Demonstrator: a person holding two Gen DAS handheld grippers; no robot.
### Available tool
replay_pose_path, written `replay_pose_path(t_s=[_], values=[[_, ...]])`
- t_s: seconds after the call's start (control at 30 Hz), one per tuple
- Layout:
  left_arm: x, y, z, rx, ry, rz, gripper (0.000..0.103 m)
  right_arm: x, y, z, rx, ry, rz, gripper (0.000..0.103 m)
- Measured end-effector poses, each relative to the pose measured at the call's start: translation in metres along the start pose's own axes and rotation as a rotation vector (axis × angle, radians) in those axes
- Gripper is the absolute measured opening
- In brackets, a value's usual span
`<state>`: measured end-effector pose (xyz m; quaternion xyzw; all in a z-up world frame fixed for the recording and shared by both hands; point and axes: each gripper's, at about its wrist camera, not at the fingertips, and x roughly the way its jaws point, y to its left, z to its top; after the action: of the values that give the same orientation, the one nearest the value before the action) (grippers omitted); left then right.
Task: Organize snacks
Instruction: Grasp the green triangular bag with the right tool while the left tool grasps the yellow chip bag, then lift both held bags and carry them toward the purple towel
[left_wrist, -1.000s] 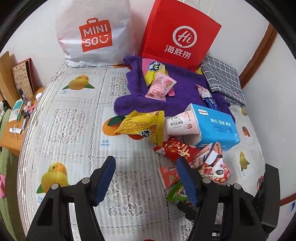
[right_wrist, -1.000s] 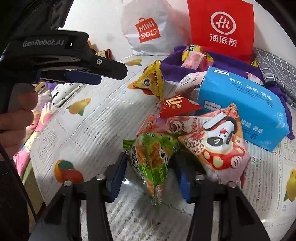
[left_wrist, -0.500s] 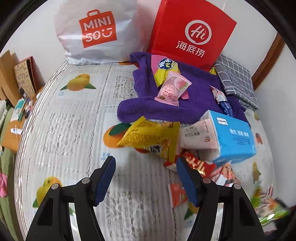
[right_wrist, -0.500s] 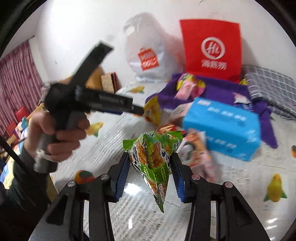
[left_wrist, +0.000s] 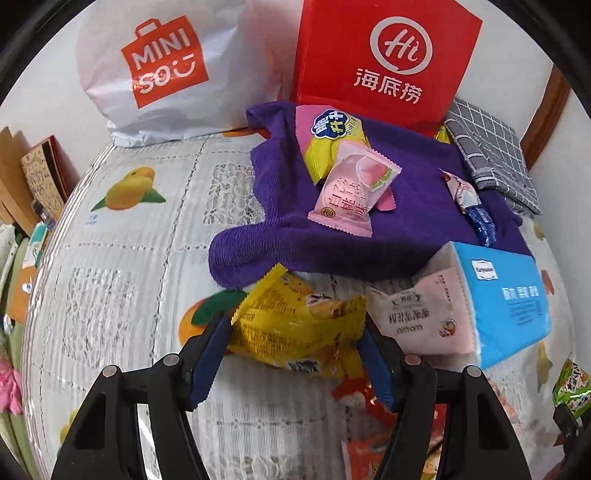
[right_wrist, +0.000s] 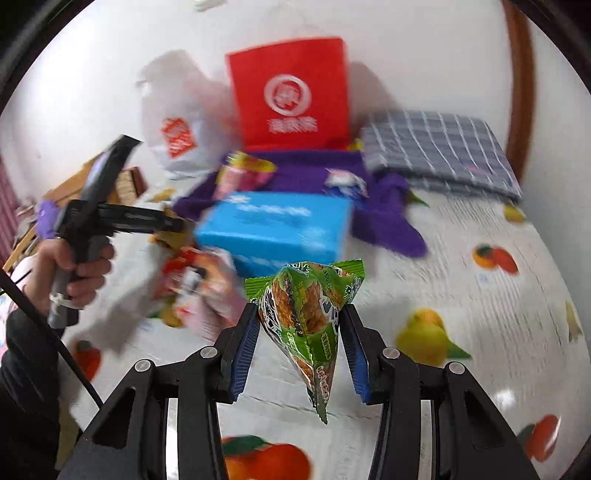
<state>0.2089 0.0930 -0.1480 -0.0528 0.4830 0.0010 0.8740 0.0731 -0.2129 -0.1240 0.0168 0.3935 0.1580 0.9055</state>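
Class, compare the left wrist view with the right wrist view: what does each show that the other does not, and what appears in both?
Only the left wrist view shows the left claw with its pads either side of the yellow snack packet, and the readable pink peach packet on the purple cloth.

Only the right wrist view shows the right claw shut on the green snack packet, and a hand gripping the other tool.

Both show the red bag, white Miniso bag, blue tissue pack and grey checked cloth.
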Motion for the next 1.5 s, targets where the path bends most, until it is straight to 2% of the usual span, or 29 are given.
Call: replay_pose_path(t_s=[0.17, 0.43, 0.47, 0.57, 0.6, 0.73, 0.8, 0.93, 1.1, 1.33, 1.5], values=[[0.007, -0.001, 0.000, 0.030, -0.001, 0.030, 0.066, 0.023, -0.017, -0.011, 0.048, 0.056, -0.025, 0.045], [0.000, 0.007, -0.008, 0.022, -0.017, -0.032, 0.059, 0.041, -0.024, -0.022, 0.105, 0.108, -0.006, 0.047], [-0.002, 0.008, -0.009, 0.021, -0.021, -0.030, 0.059, 0.041, -0.027, -0.022, 0.123, 0.107, 0.006, 0.049], [-0.012, 0.010, -0.016, 0.015, -0.026, -0.035, 0.059, 0.040, -0.031, -0.020, 0.158, 0.096, 0.033, 0.063], [-0.015, 0.010, -0.018, 0.017, -0.024, -0.040, 0.059, 0.041, -0.031, -0.020, 0.161, 0.093, 0.035, 0.064], [-0.029, 0.007, -0.030, 0.039, -0.034, -0.047, 0.059, 0.044, -0.029, -0.019, 0.146, 0.089, 0.004, 0.061], [-0.036, 0.008, -0.037, 0.044, -0.038, -0.049, 0.059, 0.045, -0.026, -0.019, 0.128, 0.092, -0.028, 0.051], [-0.048, 0.012, -0.050, 0.036, -0.042, -0.053, 0.059, 0.042, -0.022, -0.020, 0.115, 0.092, -0.046, 0.050], [-0.063, 0.009, -0.068, 0.043, -0.040, -0.078, 0.059, 0.035, -0.018, -0.027, 0.114, 0.106, -0.009, 0.049], [-0.067, -0.010, -0.097, 0.087, -0.010, -0.115, 0.059, 0.025, -0.006, -0.034, 0.094, 0.106, 0.002, 0.049], [-0.065, -0.016, -0.111, 0.072, 0.011, -0.144, 0.059, 0.020, -0.002, -0.039, 0.079, 0.104, -0.019, 0.049]])
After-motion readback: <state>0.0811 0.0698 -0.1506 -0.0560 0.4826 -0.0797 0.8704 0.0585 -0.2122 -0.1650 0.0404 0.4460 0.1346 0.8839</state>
